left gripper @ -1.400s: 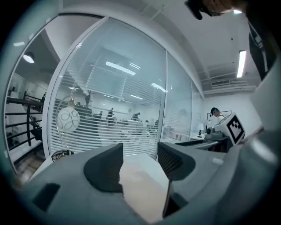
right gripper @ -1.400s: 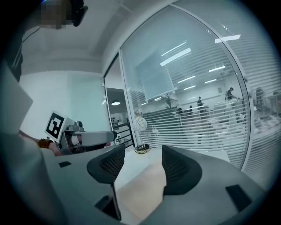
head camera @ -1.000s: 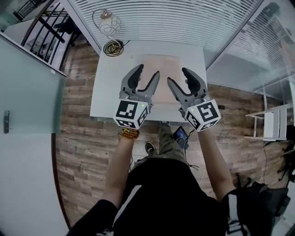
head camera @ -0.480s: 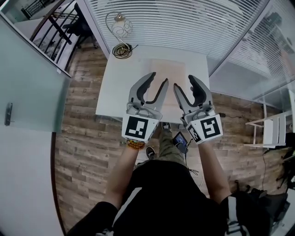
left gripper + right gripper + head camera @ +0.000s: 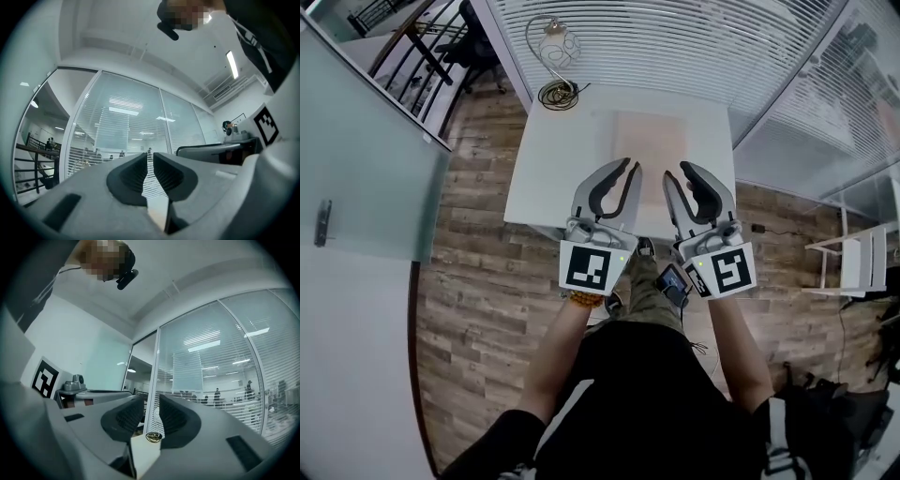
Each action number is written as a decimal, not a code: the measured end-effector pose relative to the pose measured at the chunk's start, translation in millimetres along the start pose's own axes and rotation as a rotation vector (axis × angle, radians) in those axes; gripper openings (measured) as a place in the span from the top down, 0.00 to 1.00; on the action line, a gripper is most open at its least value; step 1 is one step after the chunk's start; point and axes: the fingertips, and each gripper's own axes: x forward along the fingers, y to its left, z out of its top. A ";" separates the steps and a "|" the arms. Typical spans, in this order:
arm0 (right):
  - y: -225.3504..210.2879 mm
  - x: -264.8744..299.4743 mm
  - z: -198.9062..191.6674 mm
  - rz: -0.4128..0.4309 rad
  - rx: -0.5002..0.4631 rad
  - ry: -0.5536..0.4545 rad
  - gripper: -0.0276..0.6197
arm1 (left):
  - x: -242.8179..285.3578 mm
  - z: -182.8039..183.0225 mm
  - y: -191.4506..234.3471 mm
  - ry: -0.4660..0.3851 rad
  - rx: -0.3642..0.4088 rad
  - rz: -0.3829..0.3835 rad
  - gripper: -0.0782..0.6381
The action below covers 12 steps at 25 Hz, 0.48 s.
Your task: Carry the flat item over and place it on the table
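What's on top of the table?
A pale flat item centred, lamp and coiled cable at the far left corner. The left hand-held gripper and right hand-held gripper, their empty jaws just closing, hide the table's near edge.

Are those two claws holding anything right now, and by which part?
Nothing is held. The left gripper and right gripper have just been closing their jaws on empty air; the flat item lies on the table.

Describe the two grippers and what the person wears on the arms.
The left gripper and right gripper are grey, with curved jaws and dark ribbed pads. Each carries a white cube printed with black square markers. A beaded orange bracelet circles the left wrist; the black top leaves the forearms bare.
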 end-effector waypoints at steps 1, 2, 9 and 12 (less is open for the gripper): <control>2.1 -1.9 -1.5 0.000 0.007 -0.001 0.82 | -2.4 -1.6 -1.3 0.006 0.000 0.000 0.82; 3.7 -3.5 -3.4 0.002 0.021 -0.002 0.84 | -4.6 -2.8 -1.9 0.008 0.002 0.003 0.83; 11.0 -10.3 -15.7 -0.017 0.043 0.010 0.93 | -21.1 -12.3 4.6 0.042 -0.004 0.038 0.86; 8.1 -15.1 -20.2 -0.048 0.073 0.017 0.94 | -23.6 -19.4 5.2 0.065 -0.001 0.034 0.87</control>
